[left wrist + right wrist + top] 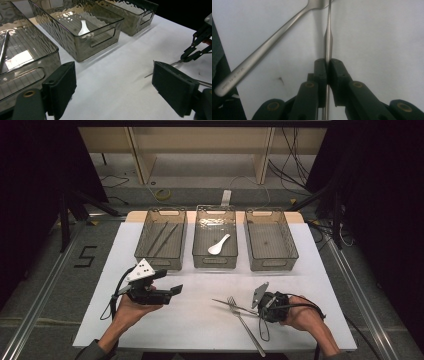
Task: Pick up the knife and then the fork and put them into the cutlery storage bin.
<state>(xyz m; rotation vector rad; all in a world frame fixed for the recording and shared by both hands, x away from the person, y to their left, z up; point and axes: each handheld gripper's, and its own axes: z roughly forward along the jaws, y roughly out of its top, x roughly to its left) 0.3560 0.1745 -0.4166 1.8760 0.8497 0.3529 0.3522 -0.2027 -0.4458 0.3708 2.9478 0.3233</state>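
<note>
The right gripper (256,306) is held low over the white counter (200,320), and its jaws are closed on the thin handle of a slim silver metal utensil (328,37). In the right gripper view the two black pads are seen pressed against the handle from either side, with the handle running straight out ahead between them; its far end is cut off by the picture's edge, so its kind cannot be told for certain. Just to the left of the jaws in that view, a silver metal fork (262,52) lies flat on the counter, its handle slanting away from the gripped handle and its head meeting it up ahead of the jaws. In the high view the fork (245,325) is crossed by the gripped utensil close to the jaws.

The left gripper (172,292) is held above the counter with its jaws wide apart and nothing between them. Ahead of these jaws, in the left gripper view, three smoky transparent plastic bins are lined up; a white ceramic spoon (83,28) rests in the middle bin (100,37), and thin metal pieces lie in the bin (25,62) nearest the left-hand jaw. The right gripper (185,58) is seen beyond the right-hand jaw.
</note>
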